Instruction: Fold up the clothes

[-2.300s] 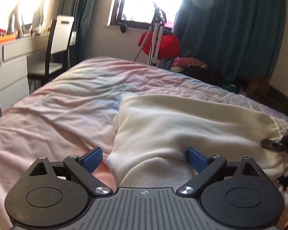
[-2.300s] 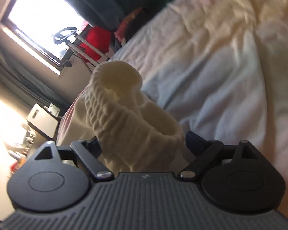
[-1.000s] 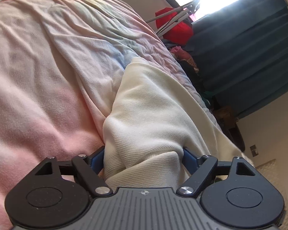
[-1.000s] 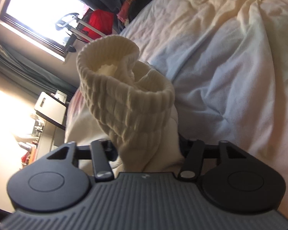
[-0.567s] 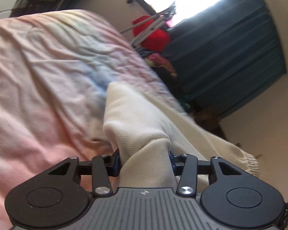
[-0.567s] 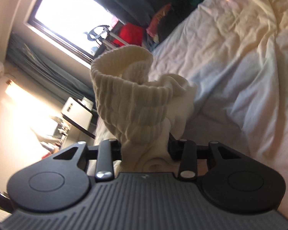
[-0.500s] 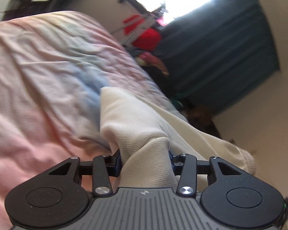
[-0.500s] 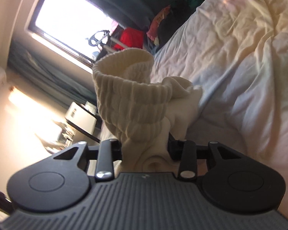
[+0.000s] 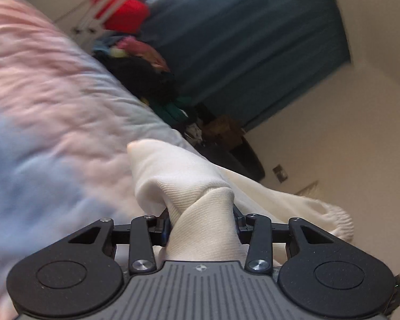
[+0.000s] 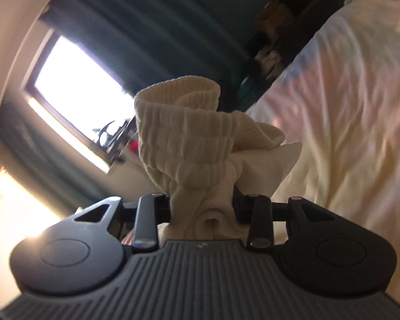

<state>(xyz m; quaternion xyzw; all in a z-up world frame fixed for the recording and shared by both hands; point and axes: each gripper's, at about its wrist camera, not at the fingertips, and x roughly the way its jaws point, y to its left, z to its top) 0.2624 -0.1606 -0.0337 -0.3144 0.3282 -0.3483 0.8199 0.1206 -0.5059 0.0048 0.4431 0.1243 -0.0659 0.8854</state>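
Up off the bed (image 9: 53, 101), you now lift the cream garment (image 9: 200, 229) toward twelve o'clock, left gripper (image 9: 201, 226) and right gripper (image 10: 201, 208) both clamped on it, probably starting a fold.

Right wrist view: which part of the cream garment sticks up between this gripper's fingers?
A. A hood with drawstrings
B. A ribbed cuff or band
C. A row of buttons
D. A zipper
B. The right gripper is clamped on bunched cream garment whose thick ribbed band curls up in front of the window; no zipper, hood or buttons show.
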